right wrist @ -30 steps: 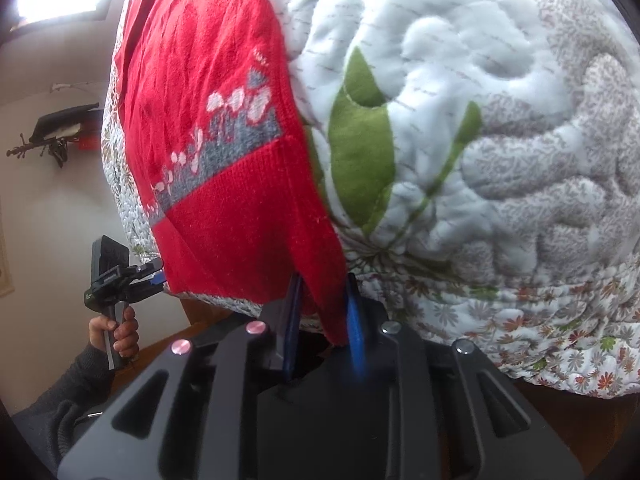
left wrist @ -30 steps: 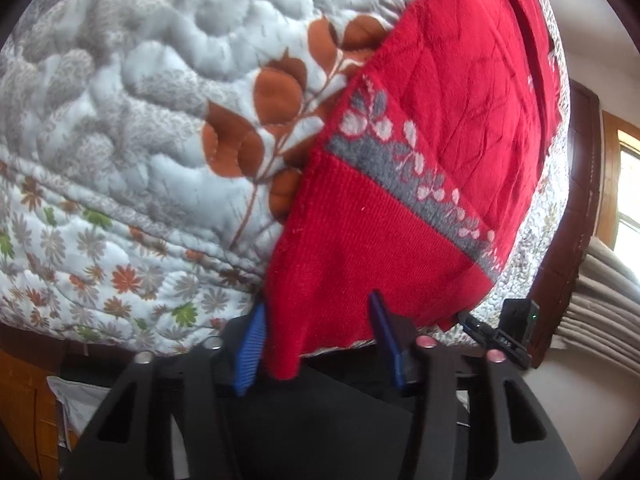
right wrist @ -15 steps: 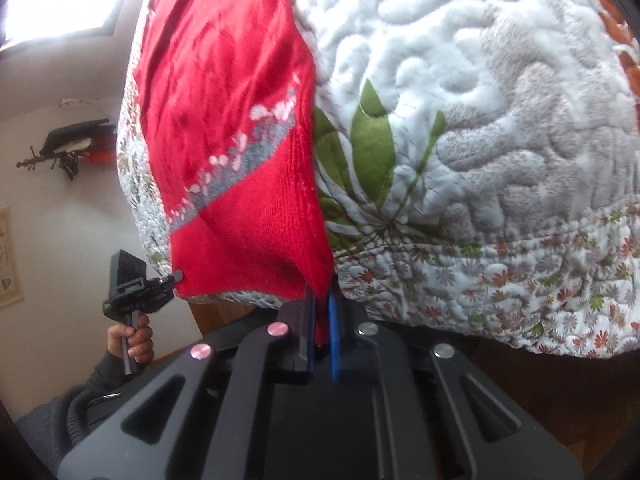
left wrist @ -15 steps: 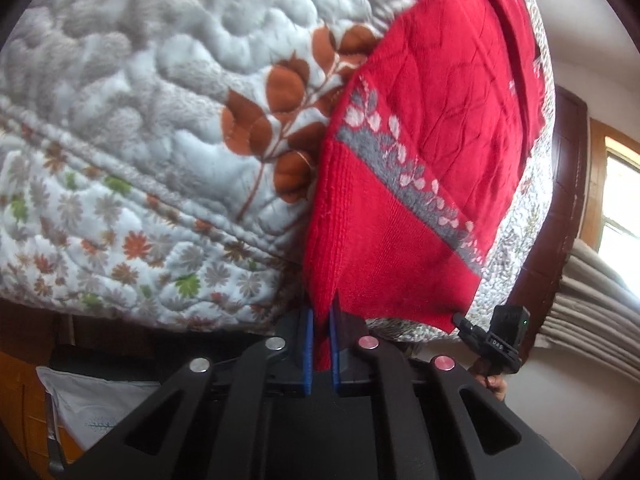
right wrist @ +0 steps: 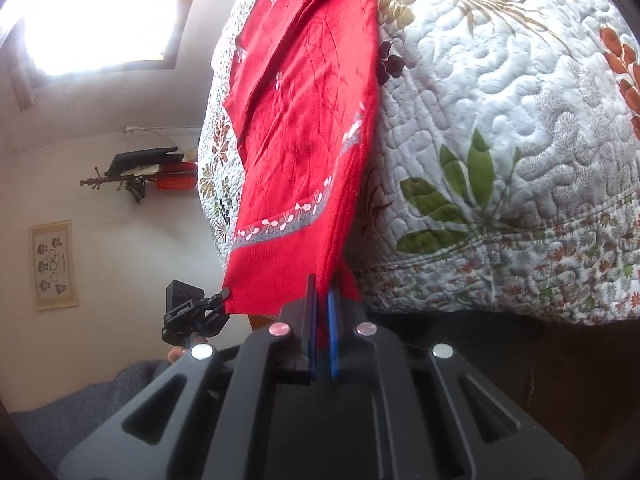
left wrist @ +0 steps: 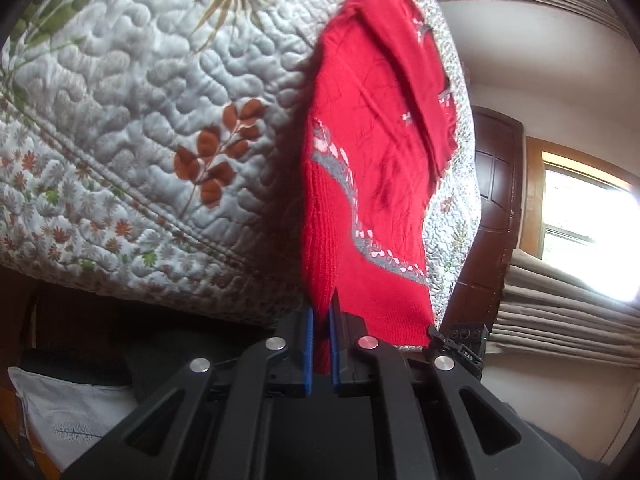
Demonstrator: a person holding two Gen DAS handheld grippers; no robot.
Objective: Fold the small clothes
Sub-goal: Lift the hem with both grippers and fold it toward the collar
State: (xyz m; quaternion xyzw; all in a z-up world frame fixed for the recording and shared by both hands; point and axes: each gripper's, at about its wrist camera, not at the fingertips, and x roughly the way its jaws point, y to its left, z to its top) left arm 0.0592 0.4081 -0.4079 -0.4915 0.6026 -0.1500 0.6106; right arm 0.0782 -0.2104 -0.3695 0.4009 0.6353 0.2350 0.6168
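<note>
left wrist view: the left tongs [left wrist: 321,350] are pressed together, pinching a hem corner of the red sweater [left wrist: 372,168], whose long axis runs straight ahead across the quilted bed [left wrist: 140,120].

right wrist view: the right tongs [right wrist: 322,344] pinch the sweater's other hem corner; both hands look equally near the hem.

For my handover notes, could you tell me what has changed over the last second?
Both the left gripper and the right gripper closed on the hem corners of the red sweater and lifted them off the quilt. The upper part still lies on it.
</note>
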